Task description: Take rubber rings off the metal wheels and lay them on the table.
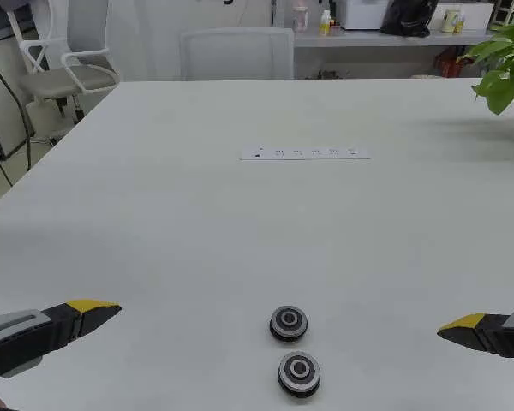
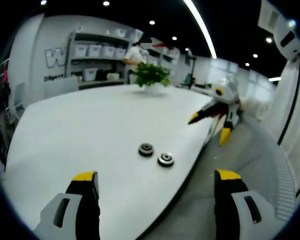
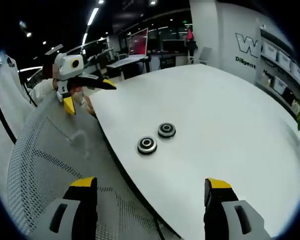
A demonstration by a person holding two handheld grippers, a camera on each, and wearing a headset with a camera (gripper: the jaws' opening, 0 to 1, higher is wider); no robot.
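Note:
Two small metal wheels lie flat near the table's front edge, each with a black rubber ring round its rim. The farther wheel point(image 1: 289, 323) point(image 2: 146, 149) point(image 3: 166, 130) sits just beyond the nearer wheel point(image 1: 299, 373) point(image 2: 165, 160) point(image 3: 147, 145). My left gripper point(image 1: 38, 306) point(image 2: 156, 176) is open at the front left, well apart from both wheels. On the front right my right gripper point(image 1: 463, 325) point(image 3: 150, 183) is open too, with nothing between its yellow-tipped jaws. Each gripper is seen from the other's view: the right gripper point(image 2: 215, 107), the left gripper point(image 3: 85, 82).
A white power strip point(image 1: 306, 154) lies flat mid-table. A potted plant point(image 1: 505, 68) point(image 2: 151, 77) stands at the far right edge. Office chairs point(image 1: 236, 53) stand behind the white table point(image 1: 197, 214), and a mesh chair seat point(image 3: 55, 160) sits below its front edge.

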